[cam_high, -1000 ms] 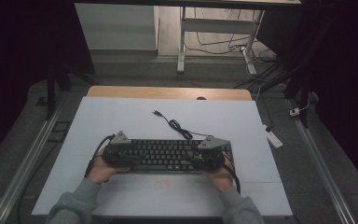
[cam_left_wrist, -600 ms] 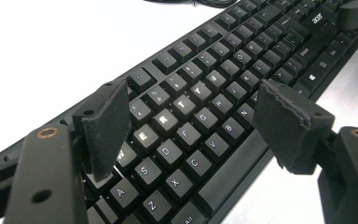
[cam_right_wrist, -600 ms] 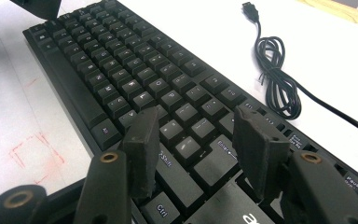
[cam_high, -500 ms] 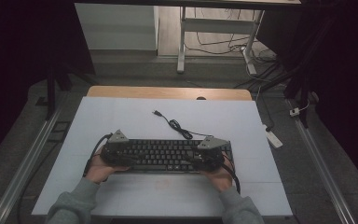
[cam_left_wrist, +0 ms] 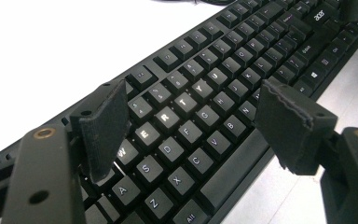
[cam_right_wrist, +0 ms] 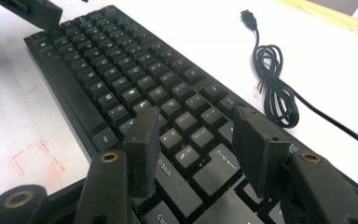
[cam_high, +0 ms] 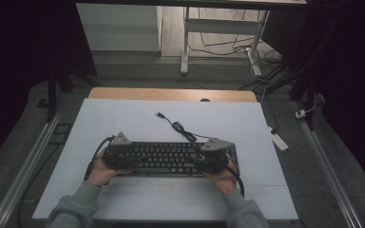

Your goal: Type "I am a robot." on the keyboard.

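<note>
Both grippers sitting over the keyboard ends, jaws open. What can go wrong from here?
1. The left gripper has just been opening over the keyboard; its pads hang above the keys, so a descent could press or snag keycaps.
2. The right gripper likewise.
3. The bundled cable trails loose on the table; moving the keyboard could drag its plug.

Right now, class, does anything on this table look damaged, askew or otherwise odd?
Little stands out. The keyboard lies square on the white table. Its cable lies loosely coiled behind it, the plug connected to nothing. Faint red marks stain the table surface in front of the keyboard. One pad of the left hand-held gripper has a frayed edge.
</note>
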Tool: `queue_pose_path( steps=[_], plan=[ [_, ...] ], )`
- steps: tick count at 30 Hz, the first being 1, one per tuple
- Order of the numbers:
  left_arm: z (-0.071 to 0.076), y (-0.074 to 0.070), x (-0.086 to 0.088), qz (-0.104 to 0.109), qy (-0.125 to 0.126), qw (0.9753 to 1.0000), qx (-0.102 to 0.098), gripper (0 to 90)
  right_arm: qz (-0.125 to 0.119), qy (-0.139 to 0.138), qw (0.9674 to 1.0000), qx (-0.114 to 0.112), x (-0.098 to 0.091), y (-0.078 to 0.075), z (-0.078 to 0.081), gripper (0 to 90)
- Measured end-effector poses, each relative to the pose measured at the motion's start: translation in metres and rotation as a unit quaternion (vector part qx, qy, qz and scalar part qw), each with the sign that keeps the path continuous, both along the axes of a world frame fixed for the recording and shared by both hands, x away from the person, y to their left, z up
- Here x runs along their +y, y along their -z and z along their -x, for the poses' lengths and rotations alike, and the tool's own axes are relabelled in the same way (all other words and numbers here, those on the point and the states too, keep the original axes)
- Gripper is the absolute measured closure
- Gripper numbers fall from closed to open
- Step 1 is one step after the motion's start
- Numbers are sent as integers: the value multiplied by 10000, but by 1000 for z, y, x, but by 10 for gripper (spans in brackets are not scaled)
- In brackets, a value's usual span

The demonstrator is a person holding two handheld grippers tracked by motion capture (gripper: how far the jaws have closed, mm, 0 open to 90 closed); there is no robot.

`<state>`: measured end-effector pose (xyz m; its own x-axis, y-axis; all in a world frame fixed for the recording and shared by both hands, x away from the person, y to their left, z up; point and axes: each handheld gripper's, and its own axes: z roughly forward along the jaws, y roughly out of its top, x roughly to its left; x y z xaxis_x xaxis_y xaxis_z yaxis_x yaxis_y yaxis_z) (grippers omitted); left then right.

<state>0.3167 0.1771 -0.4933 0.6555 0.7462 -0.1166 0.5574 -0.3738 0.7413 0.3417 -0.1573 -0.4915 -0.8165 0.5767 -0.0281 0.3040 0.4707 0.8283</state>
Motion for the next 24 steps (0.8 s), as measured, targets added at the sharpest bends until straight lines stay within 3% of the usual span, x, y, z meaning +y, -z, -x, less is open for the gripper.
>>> queue_pose_path(
  steps=[11, 24],
  plan=[
    [0, 0, 1, -24, 10, 10000, -10, 261, -126, -30, 9999, -37, 13, -5, -7, 517],
    [-1, 1, 1, -60, 39, 10000, 5, 256, -153, -33, 9998, 97, 32, -2, -18, 541]
  ],
)
